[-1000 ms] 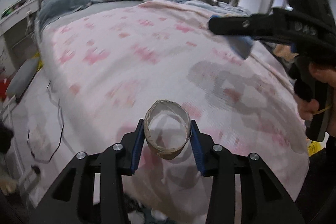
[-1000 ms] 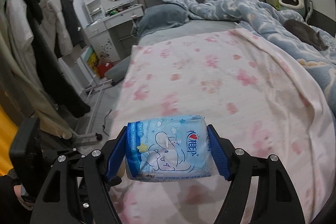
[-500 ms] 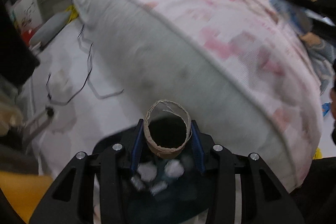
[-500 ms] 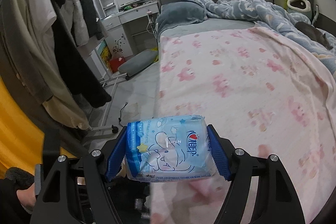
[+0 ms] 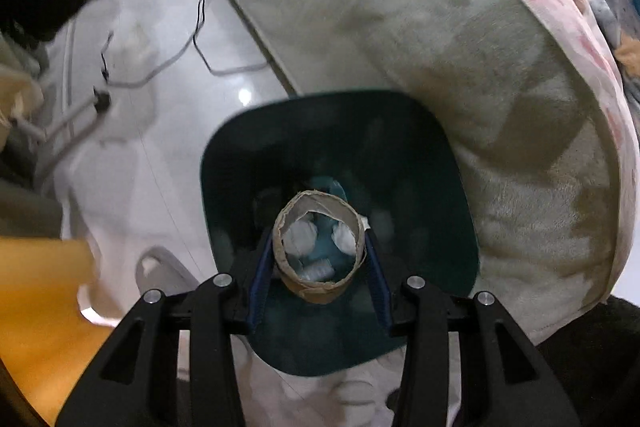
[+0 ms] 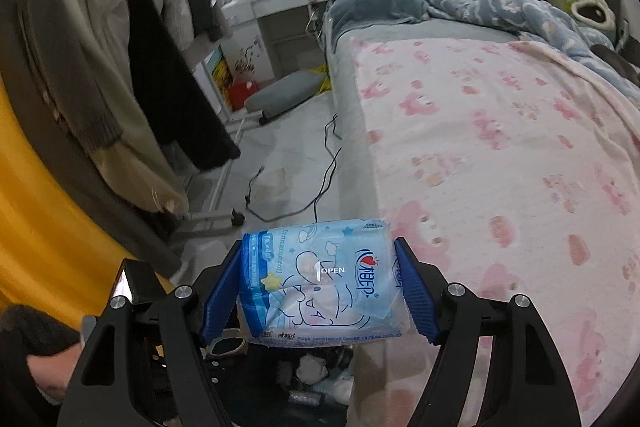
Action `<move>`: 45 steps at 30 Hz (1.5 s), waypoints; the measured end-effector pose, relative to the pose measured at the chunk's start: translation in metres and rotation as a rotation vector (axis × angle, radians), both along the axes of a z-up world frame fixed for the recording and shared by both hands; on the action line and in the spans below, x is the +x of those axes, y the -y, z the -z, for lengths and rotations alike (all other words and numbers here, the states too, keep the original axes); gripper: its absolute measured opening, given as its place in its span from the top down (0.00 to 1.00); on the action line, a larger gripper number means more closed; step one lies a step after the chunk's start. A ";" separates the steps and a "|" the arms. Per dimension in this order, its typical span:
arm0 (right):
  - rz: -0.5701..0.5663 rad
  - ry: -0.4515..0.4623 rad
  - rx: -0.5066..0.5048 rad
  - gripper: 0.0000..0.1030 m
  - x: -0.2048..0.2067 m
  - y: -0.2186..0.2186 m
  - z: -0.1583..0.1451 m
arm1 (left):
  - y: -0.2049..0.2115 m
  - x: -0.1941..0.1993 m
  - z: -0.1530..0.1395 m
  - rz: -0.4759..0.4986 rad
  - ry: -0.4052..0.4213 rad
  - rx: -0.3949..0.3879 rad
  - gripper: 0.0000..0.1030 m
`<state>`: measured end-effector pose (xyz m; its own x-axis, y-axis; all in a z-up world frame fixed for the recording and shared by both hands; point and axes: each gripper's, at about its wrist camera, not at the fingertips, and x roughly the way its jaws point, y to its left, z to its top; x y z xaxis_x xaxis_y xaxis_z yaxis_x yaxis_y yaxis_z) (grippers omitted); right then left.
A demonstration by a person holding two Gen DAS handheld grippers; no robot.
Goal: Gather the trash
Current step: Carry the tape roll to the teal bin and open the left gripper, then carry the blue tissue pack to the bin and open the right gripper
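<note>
My left gripper [image 5: 319, 267] points steeply down and is shut on a brown cardboard roll [image 5: 320, 287], which hangs right over the mouth of a dark teal trash bin [image 5: 448, 195] on the floor beside the bed. White crumpled tissues [image 5: 301, 237] lie inside the bin and show through the roll. In the right wrist view my right gripper [image 6: 320, 287] is shut on a light blue tissue packet [image 6: 316, 279] printed with a cartoon. It hovers above the same bin, whose trash [image 6: 316, 371] shows below the packet.
The bed [image 6: 500, 147] with a pink-patterned blanket fills the right side; its grey side wall [image 5: 420, 39] stands against the bin. A black cable [image 6: 324, 179] trails over the white floor. Coats [image 6: 120, 67] hang on the left. A hand [image 6: 44, 371] holds the left gripper's handle.
My left gripper swung off the bed and tipped down, carrying the roll over the bin. My right gripper carried the packet leftward to the bed's edge, above the bin.
</note>
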<state>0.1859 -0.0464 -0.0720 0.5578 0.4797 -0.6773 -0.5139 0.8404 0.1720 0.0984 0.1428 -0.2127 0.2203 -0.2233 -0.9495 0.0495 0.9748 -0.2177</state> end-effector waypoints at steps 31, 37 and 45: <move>-0.095 -0.199 -0.254 0.28 0.005 -0.075 0.108 | -0.044 -0.014 -0.075 -0.140 0.325 0.111 0.30; -0.124 -0.283 -0.261 0.28 0.004 -0.091 0.134 | -0.058 -0.019 -0.103 -0.180 0.432 0.110 0.30; -0.140 -0.376 -0.332 0.28 -0.001 -0.106 0.178 | -0.059 -0.027 -0.128 -0.185 0.534 0.118 0.30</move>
